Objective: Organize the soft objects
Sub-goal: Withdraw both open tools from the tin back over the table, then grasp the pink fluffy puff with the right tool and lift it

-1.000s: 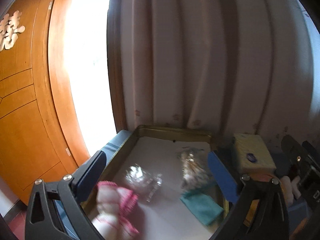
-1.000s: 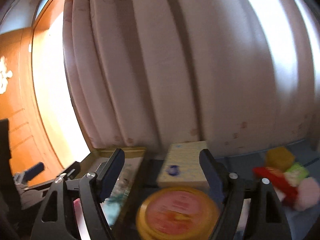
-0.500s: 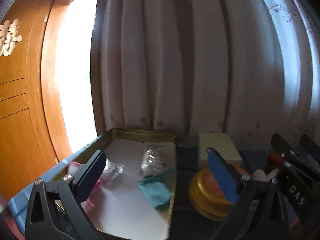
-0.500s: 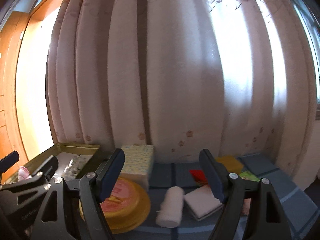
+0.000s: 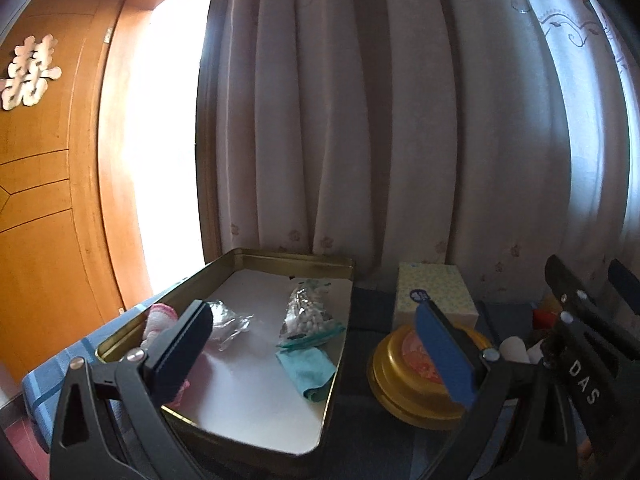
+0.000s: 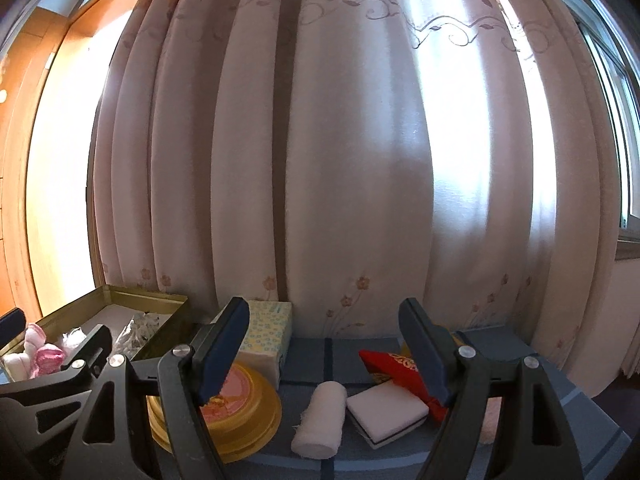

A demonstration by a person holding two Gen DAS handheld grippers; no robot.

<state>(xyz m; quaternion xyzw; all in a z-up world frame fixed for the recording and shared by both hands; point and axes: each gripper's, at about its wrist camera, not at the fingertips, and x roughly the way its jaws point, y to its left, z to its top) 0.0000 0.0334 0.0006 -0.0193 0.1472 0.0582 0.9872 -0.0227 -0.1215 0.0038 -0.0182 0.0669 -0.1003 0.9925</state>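
Observation:
A gold tin tray [image 5: 340,364] [image 6: 168,312] holds a pink-and-white sock bundle [image 5: 160,318] [image 6: 40,354], two clear plastic bags [image 5: 306,312] and a teal cloth [image 5: 306,368]. My left gripper [image 5: 320,348] is open and empty above the tray's near right side. My right gripper [image 6: 324,348] is open and empty above a white gauze roll [image 6: 320,420], a white sponge pad [image 6: 386,412] and a red pouch [image 6: 394,368] on the blue cloth.
A round yellow tin with a pink lid [image 5: 416,372] [image 6: 236,408] sits between the tray and the loose items. A tissue box [image 5: 434,294] [image 6: 264,332] stands behind it. Curtains [image 6: 320,160] hang close behind the table. A wooden door [image 5: 40,200] is at left.
Both grippers swung right and drew back. The left one came off the sock bundle, which now lies in the tray. The gauze roll, sponge and red pouch came into the right view.

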